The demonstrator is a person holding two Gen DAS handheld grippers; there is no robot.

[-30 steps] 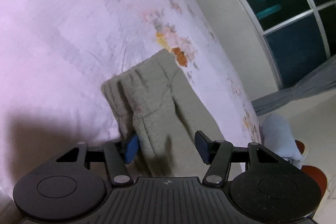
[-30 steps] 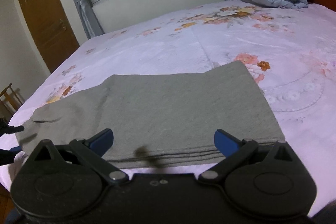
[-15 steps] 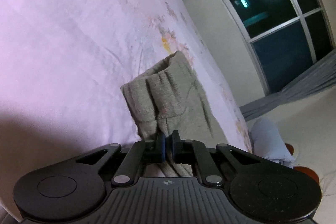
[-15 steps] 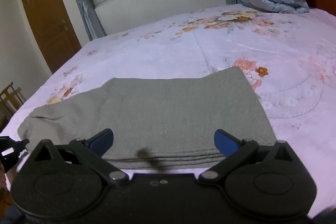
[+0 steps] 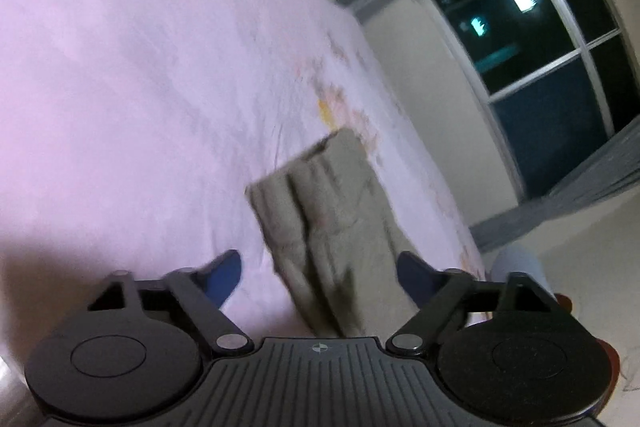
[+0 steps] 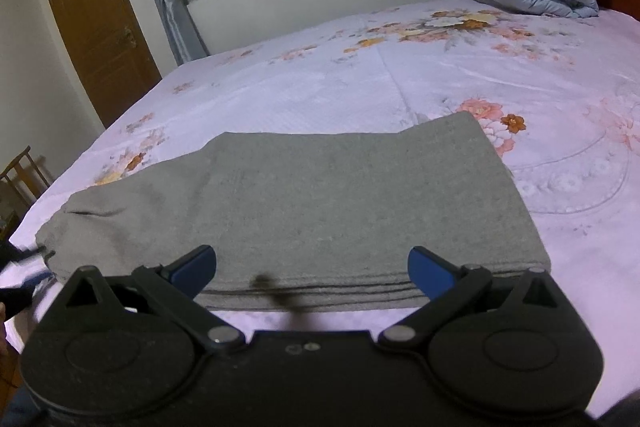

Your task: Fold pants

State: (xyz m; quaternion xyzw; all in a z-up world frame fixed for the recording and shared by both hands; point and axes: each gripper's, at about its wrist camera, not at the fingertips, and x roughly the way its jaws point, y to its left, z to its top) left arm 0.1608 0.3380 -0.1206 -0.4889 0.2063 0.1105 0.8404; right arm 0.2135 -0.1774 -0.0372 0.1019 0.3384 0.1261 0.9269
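Soft, limp grey pants (image 6: 320, 203) ahead of left gripper (image 5: 320, 271), jaws just opened, nothing clamped; right gripper (image 6: 312, 267) agape; best pinched at stacked folded edge.

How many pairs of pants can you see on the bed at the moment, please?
1: the gray pants, folded, lie on the near part of the bed; the left wrist view shows their end. Others may lie outside both views.

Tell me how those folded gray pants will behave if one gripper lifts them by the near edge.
The pants are soft knit stacked in layers, so they would probably sag and the layers slip apart. One end looks rumpled, so that end may unfold first.
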